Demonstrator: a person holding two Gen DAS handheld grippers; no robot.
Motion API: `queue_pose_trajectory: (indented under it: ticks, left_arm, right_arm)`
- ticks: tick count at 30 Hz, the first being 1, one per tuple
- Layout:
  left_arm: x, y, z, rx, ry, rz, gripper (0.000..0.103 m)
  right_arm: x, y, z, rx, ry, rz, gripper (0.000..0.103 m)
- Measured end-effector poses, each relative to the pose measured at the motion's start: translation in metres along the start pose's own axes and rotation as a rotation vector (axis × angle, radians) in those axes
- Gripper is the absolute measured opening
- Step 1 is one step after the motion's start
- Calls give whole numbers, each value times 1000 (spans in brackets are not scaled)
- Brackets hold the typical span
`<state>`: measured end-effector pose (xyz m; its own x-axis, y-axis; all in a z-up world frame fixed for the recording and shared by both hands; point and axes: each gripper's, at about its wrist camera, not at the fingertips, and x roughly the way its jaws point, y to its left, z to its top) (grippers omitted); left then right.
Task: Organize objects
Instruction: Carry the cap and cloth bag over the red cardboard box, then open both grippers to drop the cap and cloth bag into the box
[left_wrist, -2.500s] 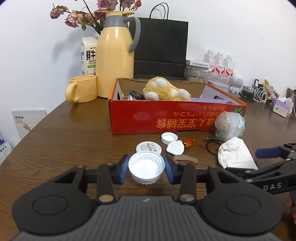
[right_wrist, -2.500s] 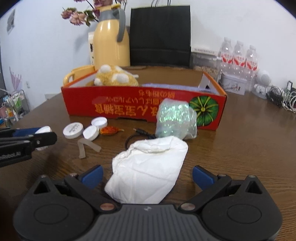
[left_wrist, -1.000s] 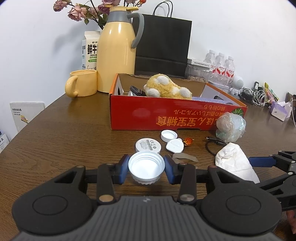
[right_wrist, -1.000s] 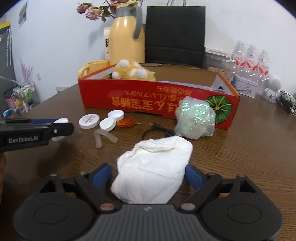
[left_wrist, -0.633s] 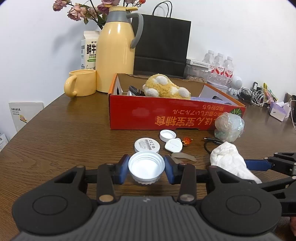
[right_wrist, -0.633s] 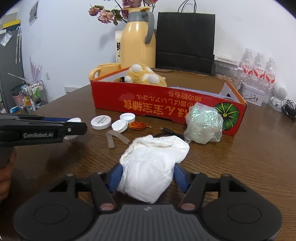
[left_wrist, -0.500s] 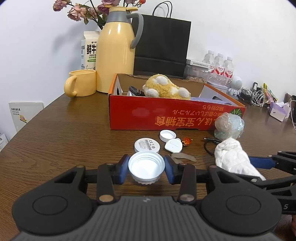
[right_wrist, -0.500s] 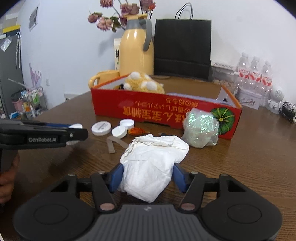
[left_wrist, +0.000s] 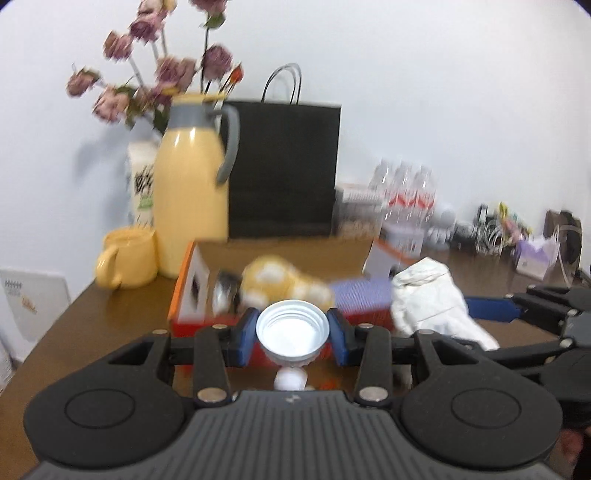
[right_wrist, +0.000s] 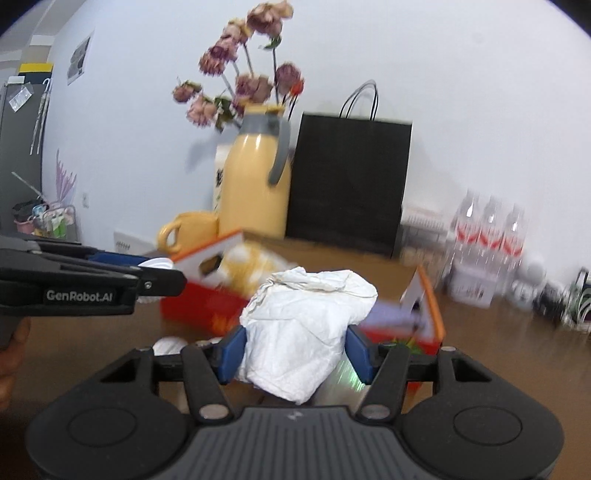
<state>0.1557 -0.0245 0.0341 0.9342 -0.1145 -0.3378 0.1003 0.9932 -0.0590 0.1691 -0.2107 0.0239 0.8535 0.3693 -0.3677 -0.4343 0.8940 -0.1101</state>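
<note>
White cap (left_wrist: 292, 331) clenched between left gripper (left_wrist: 292, 334) fingers, crumpled tissue (right_wrist: 301, 328) squeezed between right gripper (right_wrist: 295, 350) fingers; red box (left_wrist: 192, 295) ahead, likely drop target.

The white cap (left_wrist: 293, 329) looks like smooth plastic, the white wad (right_wrist: 306, 325) like crumpled matt paper (or thin cloth), the counter (left_wrist: 107, 310) like brown grained wood.

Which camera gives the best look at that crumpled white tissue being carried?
The right wrist view: the crumpled white tissue fills the middle, clamped in the right tool. The left wrist view shows it smaller, at the side, over the red box.
</note>
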Motion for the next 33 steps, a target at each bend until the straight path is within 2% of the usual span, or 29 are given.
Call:
queue_pose_trajectory:
  ticks: [7, 15, 19, 20, 21, 22, 23, 24, 26, 27, 29, 33]
  left_arm:
    - [54, -15, 42, -27, -37, 0, 41]
    - [123, -11, 59, -71, -1, 13, 41]
    - [150, -10, 59, -62, 27, 24, 41]
    - [155, -9, 58, -60, 35, 27, 47]
    - [158, -9, 57, -54, 42, 28, 57]
    - [160, -8, 56, -48, 45, 33, 62]
    - [161, -7, 55, -45, 42, 43, 77]
    - [161, -6, 55, -44, 37, 52, 89]
    - [160, -5, 54, -41, 32, 56, 97]
    - [158, -5, 54, -42, 23, 54, 103]
    - [152, -5, 55, -44, -9, 59, 103]
    - [143, -7, 59, -45, -24, 61, 103]
  right_arm:
    - [50, -25, 33, 13, -20, -42, 58]
    - [117, -57, 44, 66, 35, -32, 60]
    - [144, -66, 41, 82, 62, -23, 69]
    - [149, -67, 40, 81, 71, -18, 75]
    - [152, -68, 39, 81, 76, -14, 76]
    - [153, -69, 38, 81, 80, -16, 77]
    - [155, -70, 37, 81, 85, -23, 83]
    - [156, -71, 37, 83, 89, -26, 94]
    - [155, -73, 36, 89, 92, -35, 103]
    - [155, -73, 36, 90, 91, -37, 103]
    - [153, -71, 36, 89, 95, -38, 103]
    - [147, -68, 35, 83, 102, -47, 103]
